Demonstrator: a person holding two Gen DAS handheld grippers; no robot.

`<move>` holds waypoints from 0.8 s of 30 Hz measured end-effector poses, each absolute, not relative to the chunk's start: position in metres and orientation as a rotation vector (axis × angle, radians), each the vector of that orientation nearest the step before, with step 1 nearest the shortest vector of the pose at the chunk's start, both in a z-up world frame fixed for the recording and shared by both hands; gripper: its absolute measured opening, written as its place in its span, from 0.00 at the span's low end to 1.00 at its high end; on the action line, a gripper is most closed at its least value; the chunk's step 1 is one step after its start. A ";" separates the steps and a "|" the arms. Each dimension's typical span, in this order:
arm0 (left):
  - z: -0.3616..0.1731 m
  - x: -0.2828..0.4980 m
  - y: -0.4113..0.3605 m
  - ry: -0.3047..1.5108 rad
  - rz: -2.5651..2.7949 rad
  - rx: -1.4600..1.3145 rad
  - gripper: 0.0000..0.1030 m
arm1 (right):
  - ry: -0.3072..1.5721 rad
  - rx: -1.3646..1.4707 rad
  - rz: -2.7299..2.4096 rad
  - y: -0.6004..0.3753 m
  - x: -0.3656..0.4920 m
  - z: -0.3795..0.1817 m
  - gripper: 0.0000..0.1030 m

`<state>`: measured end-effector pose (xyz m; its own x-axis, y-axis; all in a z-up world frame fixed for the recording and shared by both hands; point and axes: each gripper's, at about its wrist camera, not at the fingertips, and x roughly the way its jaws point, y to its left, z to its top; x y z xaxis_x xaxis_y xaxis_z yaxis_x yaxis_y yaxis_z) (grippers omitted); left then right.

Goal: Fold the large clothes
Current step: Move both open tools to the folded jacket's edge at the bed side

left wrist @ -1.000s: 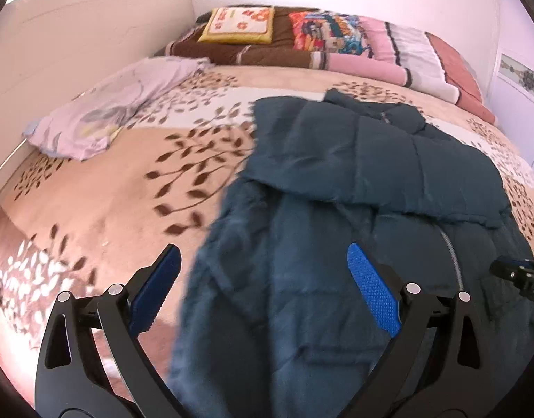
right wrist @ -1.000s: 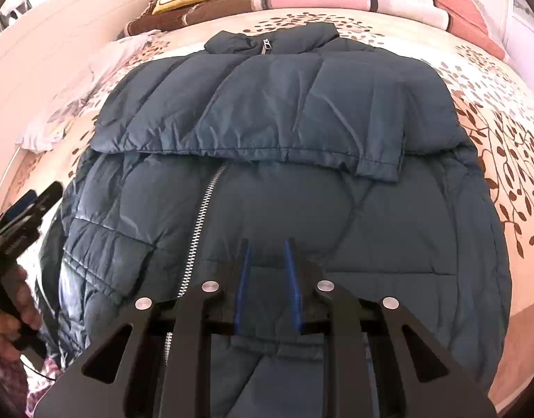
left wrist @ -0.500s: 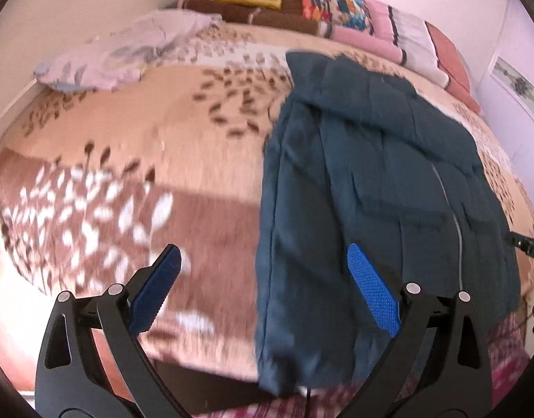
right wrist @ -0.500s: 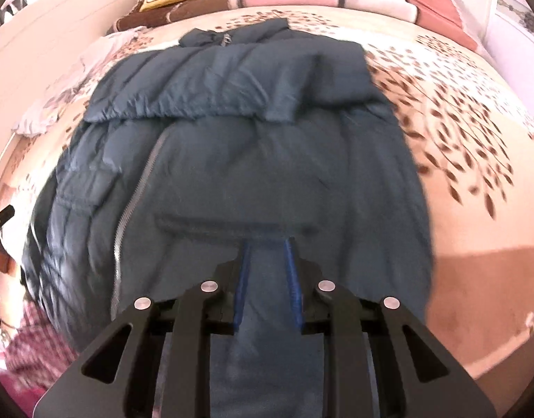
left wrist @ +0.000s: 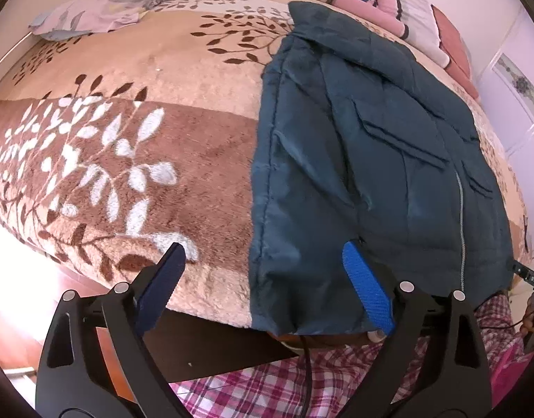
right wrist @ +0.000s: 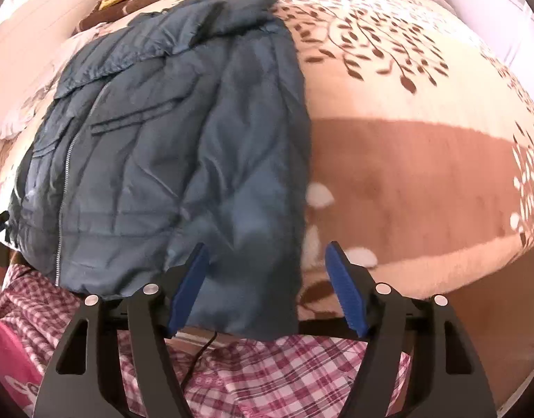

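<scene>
A dark blue padded jacket [left wrist: 378, 160] lies zip-up on the bed, sleeves folded across the chest, its hem hanging over the near bed edge. It also shows in the right wrist view [right wrist: 169, 146]. My left gripper [left wrist: 267, 289] is open, its jaws on either side of the jacket's lower left hem corner. My right gripper [right wrist: 267, 285] is open, its jaws on either side of the lower right hem corner. Neither holds the cloth.
The bed has a beige and brown leaf-patterned blanket [left wrist: 134, 160]. A crumpled pale lilac garment [left wrist: 120, 3] lies at its far left. Pillows and folded bedding [left wrist: 399, 3] are stacked at the head. Checked pink cloth [right wrist: 267, 376] is below the bed edge.
Both grippers have drawn back towards the near bed edge. The right gripper, shut before, has opened. The left gripper stayed open and now stands at the hem corner.
</scene>
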<state>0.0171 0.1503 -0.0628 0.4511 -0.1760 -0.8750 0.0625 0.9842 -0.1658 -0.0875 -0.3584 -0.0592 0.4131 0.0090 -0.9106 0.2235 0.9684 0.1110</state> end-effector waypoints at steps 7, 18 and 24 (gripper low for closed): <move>-0.068 0.020 0.141 1.120 -0.148 -0.077 0.78 | 1.133 0.195 -0.120 -0.352 -0.085 -0.069 0.68; -0.072 0.024 0.134 1.143 -0.156 -0.065 0.76 | 1.138 0.202 -0.091 -0.348 -0.086 -0.074 0.68; -0.078 0.023 0.135 1.152 -0.155 -0.071 0.76 | 1.139 0.204 -0.087 -0.348 -0.086 -0.075 0.68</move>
<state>0.0234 0.1354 -0.0781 0.3972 -0.1584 -0.9040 0.0857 0.9871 -0.1353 -0.0858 -0.3483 -0.0755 0.4172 0.0344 -0.9082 0.1726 0.9781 0.1163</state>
